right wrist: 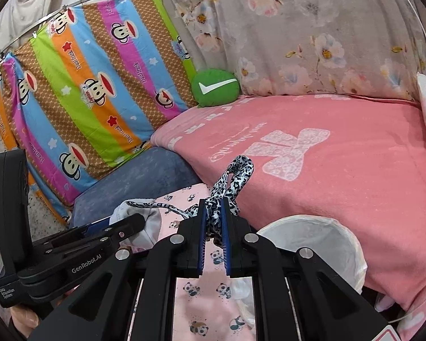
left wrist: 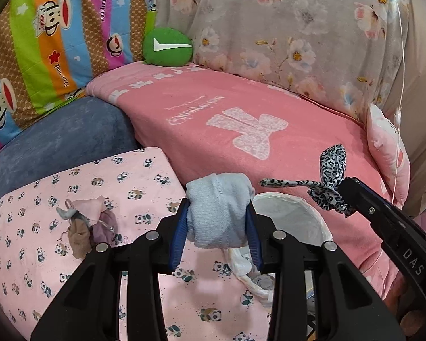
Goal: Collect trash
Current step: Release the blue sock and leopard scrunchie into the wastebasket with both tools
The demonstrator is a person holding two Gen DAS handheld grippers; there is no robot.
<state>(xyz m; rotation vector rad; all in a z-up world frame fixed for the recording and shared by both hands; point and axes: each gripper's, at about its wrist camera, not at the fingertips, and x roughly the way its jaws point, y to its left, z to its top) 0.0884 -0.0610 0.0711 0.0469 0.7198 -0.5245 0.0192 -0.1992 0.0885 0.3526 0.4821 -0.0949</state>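
Observation:
My left gripper (left wrist: pixel 218 204) is shut on a light blue cloth wad (left wrist: pixel 217 210), held above the panda-print sheet just left of the white bin (left wrist: pixel 295 216). My right gripper (right wrist: pixel 213 209) is shut on a leopard-print fabric strip (right wrist: pixel 235 176), held left of the white bin (right wrist: pixel 321 244). In the left wrist view the right gripper (left wrist: pixel 340 191) shows at the right with the strip (left wrist: pixel 331 167) hanging from its tip above the bin. In the right wrist view the left gripper (right wrist: pixel 139 221) shows at the lower left with its cloth (right wrist: pixel 147 221). A small pile of pink, grey and brown scraps (left wrist: pixel 85 224) lies on the sheet.
A pink blanket (left wrist: pixel 255 130) covers the bed behind the bin. A blue cushion (left wrist: pixel 62 139), a striped monkey-print sheet (left wrist: pixel 51 42), a green round pillow (left wrist: pixel 167 47) and a floral cover (left wrist: pixel 298 28) stand at the back. A pink pillow (left wrist: pixel 386 147) lies at the right.

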